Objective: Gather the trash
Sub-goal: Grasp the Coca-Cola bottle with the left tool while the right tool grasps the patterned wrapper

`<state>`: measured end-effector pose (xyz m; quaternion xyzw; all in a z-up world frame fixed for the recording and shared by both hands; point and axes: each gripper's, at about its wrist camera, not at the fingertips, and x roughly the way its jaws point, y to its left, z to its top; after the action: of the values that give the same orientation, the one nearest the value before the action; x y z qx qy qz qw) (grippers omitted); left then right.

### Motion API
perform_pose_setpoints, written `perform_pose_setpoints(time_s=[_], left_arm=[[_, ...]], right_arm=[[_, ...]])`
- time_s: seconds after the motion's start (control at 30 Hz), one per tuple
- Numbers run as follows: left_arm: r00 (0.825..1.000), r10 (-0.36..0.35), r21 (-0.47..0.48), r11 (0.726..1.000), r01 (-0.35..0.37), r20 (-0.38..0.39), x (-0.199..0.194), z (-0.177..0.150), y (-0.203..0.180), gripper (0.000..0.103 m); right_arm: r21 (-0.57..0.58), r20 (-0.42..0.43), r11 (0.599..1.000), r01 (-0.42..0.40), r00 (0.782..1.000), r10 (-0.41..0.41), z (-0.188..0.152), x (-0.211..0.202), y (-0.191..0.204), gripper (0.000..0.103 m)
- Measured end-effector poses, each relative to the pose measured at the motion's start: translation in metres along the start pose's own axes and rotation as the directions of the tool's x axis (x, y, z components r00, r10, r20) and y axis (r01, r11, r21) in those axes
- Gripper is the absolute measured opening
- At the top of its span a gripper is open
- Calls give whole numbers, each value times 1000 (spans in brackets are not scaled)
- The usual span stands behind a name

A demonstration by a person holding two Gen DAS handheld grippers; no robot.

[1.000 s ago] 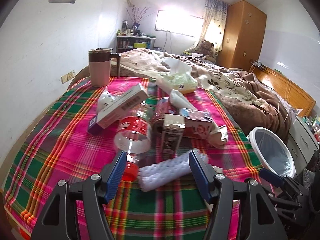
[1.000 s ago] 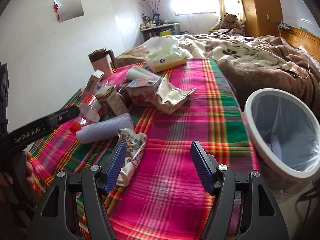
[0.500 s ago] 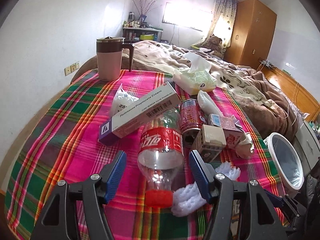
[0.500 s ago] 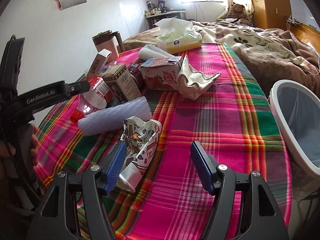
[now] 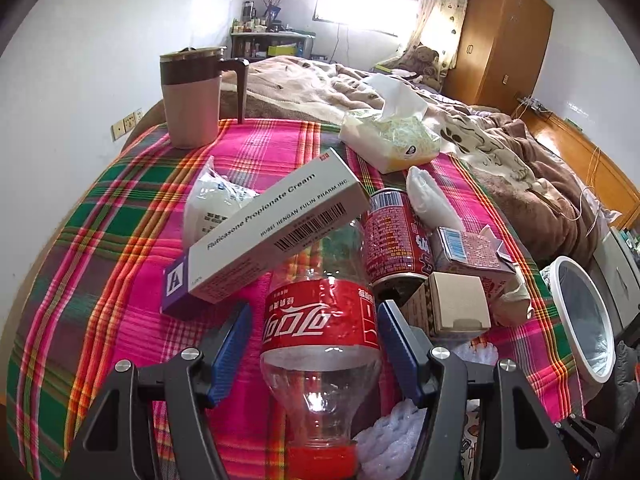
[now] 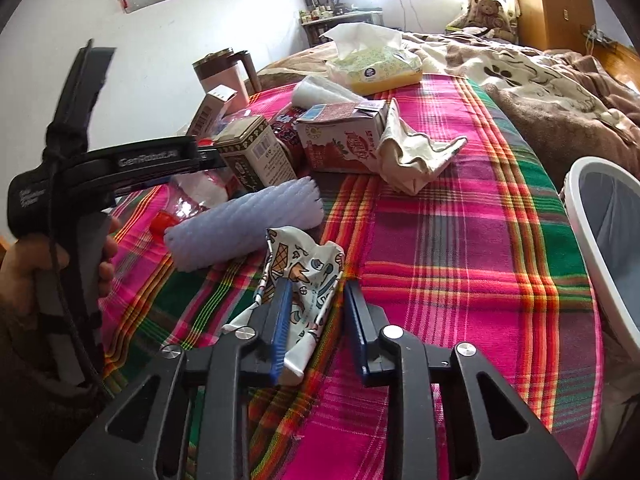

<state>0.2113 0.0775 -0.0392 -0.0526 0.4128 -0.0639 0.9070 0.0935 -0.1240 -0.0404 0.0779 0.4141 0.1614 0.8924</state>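
Observation:
A heap of trash lies on the plaid tablecloth (image 5: 100, 240). An empty clear cola bottle (image 5: 320, 380) with a red label and cap lies between the fingers of my left gripper (image 5: 314, 307), which is open; a gap shows at the left pad. A long cream box (image 5: 272, 232) leans on the bottle's far end. My right gripper (image 6: 318, 284) is closing around a crumpled printed wrapper (image 6: 304, 256). Its left pad touches the wrapper, and cloth still shows beside the right pad. The white-rimmed bin (image 6: 576, 200) stands off the table's right edge.
Behind the bottle are a red can (image 5: 394, 236), a milk carton (image 5: 472, 248) and a small brown box (image 5: 452, 308). A white foam sleeve (image 6: 248, 224) lies left of the wrapper. A mug (image 5: 192, 100) and a tissue pack (image 5: 396, 140) stand at the back. A bed lies beyond.
My left gripper moved forward past the foam sleeve and now straddles the bottle. My right gripper came down a little and its jaws narrowed from wide around the wrapper.

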Motion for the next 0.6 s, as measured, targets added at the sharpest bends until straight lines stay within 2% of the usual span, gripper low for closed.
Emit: perform_pose_setpoints(time_s=[0.13, 0.23, 0.6], left_arm=[[999, 9, 4, 1000, -9, -33, 12, 3, -2, 65], [999, 4, 10, 1000, -4, -34, 15, 4, -4, 65], [1000, -9, -22, 1000, 8, -22, 13, 5, 0, 61]], right_arm=[[2, -2, 1000, -7, 1000, 7, 2, 1, -1, 23], [2, -3, 1000, -11, 1000, 11, 2, 1, -3, 19], [8, 12, 1000, -16, 1000, 16, 4, 0, -7, 19]])
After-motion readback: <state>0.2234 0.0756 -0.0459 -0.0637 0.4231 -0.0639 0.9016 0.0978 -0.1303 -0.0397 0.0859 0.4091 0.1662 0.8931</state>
